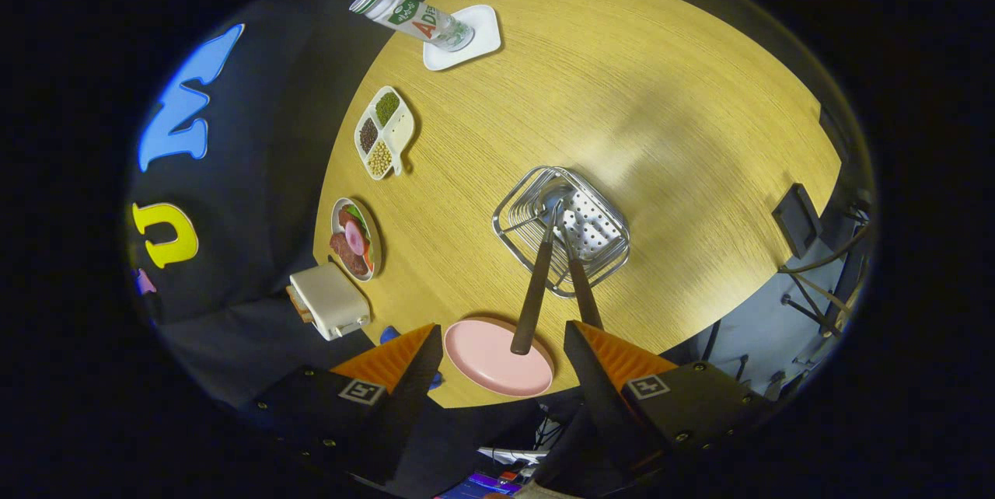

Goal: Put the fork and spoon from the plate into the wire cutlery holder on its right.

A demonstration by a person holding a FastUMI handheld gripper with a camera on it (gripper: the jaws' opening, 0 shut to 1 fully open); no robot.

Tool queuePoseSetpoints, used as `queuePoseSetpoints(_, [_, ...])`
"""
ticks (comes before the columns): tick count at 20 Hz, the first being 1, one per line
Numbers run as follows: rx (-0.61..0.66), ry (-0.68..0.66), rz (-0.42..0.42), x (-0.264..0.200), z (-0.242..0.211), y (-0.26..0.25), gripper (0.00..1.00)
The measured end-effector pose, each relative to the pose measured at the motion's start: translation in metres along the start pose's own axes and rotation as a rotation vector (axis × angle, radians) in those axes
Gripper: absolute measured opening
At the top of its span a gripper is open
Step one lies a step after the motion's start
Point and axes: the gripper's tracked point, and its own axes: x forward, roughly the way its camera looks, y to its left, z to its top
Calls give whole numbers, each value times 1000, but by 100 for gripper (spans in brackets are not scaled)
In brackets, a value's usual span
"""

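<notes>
Pink and round, the empty plate (497, 359) lies at the near edge of the wooden table (661, 95), between the spread fingers of the gripper (504, 347), which hold nothing. Just beyond the plate stands the wire cutlery holder (561, 228), a shiny metal basket with a perforated insert. Two dark-handled utensils, the fork (579, 285) and the spoon (536, 281), stand in it, handles leaning back over the plate. Along the table's left edge sit a white toaster (330, 301), a plate of sliced meat (355, 239) and a divided white dish of beans (382, 132). At the far left corner, a bottle (412, 19) stands on a white square coaster (466, 39).
</notes>
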Motion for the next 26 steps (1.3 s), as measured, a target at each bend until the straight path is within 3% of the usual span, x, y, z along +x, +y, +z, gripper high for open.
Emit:
queuePoseSetpoints(6, [18,-17,-4,-7,-6,4,98])
queuePoseSetpoints(14, [-93,-227,8,-39,2,30,98])
queuePoseSetpoints(26, [-671,-627,-169,-73,0,67,98])
